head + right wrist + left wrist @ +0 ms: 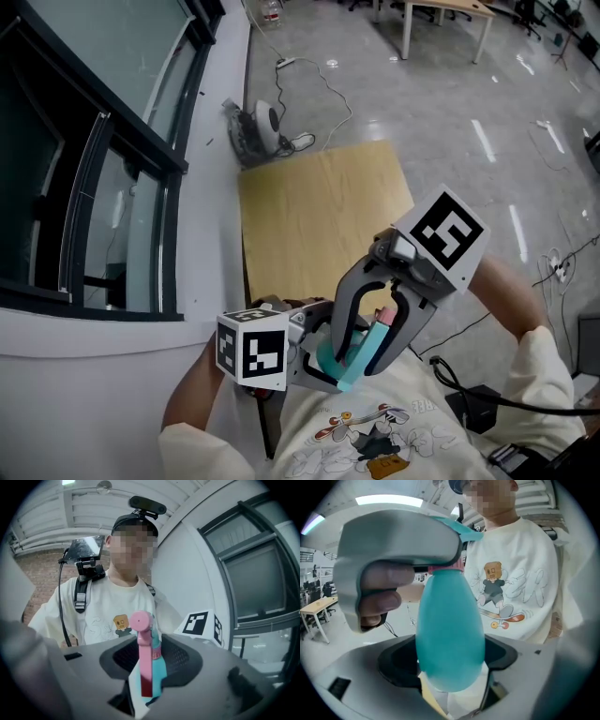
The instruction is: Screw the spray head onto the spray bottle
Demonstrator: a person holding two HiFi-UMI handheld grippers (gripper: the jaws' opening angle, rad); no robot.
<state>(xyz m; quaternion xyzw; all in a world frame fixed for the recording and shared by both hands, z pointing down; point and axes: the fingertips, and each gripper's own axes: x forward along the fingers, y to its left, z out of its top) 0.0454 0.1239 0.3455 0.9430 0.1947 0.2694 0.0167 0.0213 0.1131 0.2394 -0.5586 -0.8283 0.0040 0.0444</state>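
Note:
In the head view a teal spray bottle (349,367) hangs close to the person's chest, above the table's near end. My left gripper (323,366) is shut on its body, which fills the left gripper view (450,630) between the jaws. The pink spray head (382,315) sits on the bottle's neck. My right gripper (373,342) comes down over it from above, jaws closed against its sides. In the right gripper view the pink spray head (143,653) stands upright between the jaws, with teal plastic just behind it. A pink collar (445,568) shows under the right gripper's grey body (393,550).
A bare wooden table top (319,216) stretches away below the grippers. Dark-framed windows and a white sill (211,216) run along the left. On the floor beyond lie a small white device (262,127) and a cable. More tables (441,14) stand farther off.

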